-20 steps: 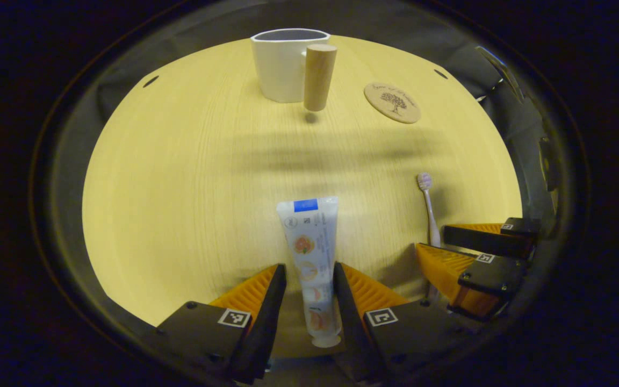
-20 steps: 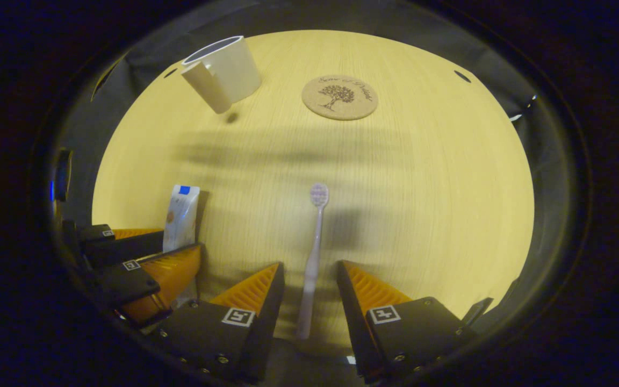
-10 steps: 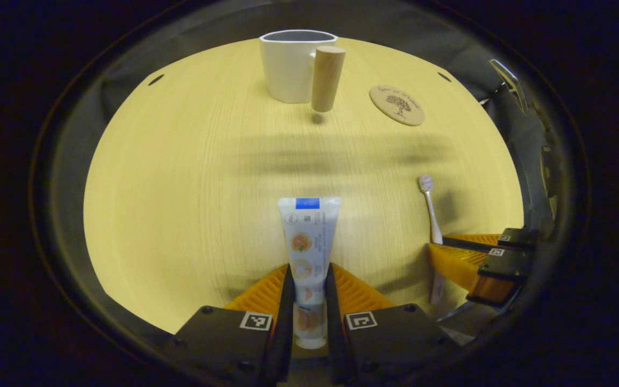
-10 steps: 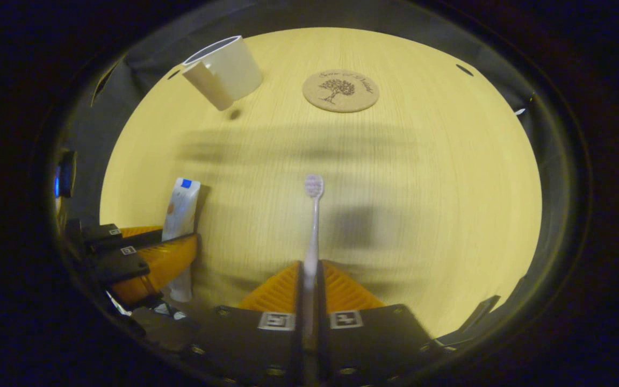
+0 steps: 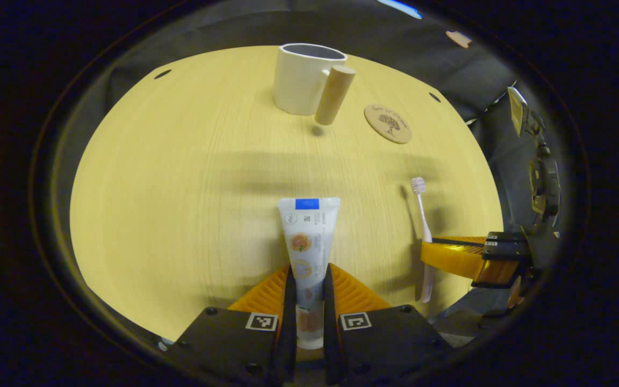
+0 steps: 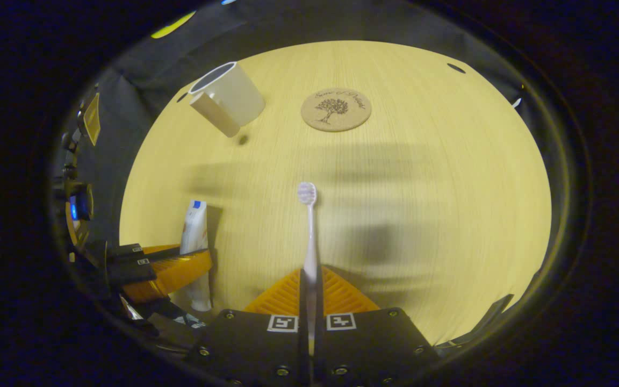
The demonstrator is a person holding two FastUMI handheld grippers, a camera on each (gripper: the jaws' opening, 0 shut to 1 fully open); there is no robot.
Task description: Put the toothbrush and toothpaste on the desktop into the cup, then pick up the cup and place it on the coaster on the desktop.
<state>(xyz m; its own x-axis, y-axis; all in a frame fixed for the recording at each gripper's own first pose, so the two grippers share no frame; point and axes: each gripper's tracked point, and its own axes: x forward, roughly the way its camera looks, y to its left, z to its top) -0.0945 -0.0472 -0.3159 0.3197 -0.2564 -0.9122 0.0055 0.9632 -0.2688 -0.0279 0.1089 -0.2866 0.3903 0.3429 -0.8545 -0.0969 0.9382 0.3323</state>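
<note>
In the left gripper view my left gripper (image 5: 307, 290) is shut on the white toothpaste tube (image 5: 306, 236), which points away from me above the table. A white cup (image 5: 303, 78) with a wooden handle (image 5: 334, 94) stands at the far side, and a round cork coaster (image 5: 388, 123) lies to its right. In the right gripper view my right gripper (image 6: 309, 293) is shut on the handle of the pale toothbrush (image 6: 307, 226), bristles pointing away. There the cup (image 6: 229, 99) is far left and the coaster (image 6: 336, 109) far centre. Each view shows the other gripper (image 5: 476, 258) (image 6: 164, 269) at its side.
The round light wooden table (image 5: 180, 188) has small dark slots near its far edge. Black cloth hangs behind it. Camera gear on a stand (image 5: 540, 177) rises beside the table's right edge in the left gripper view.
Both grippers went from open around their objects to shut on them. The toothpaste and the toothbrush have since been lifted slightly off the table and both views have tilted upward.
</note>
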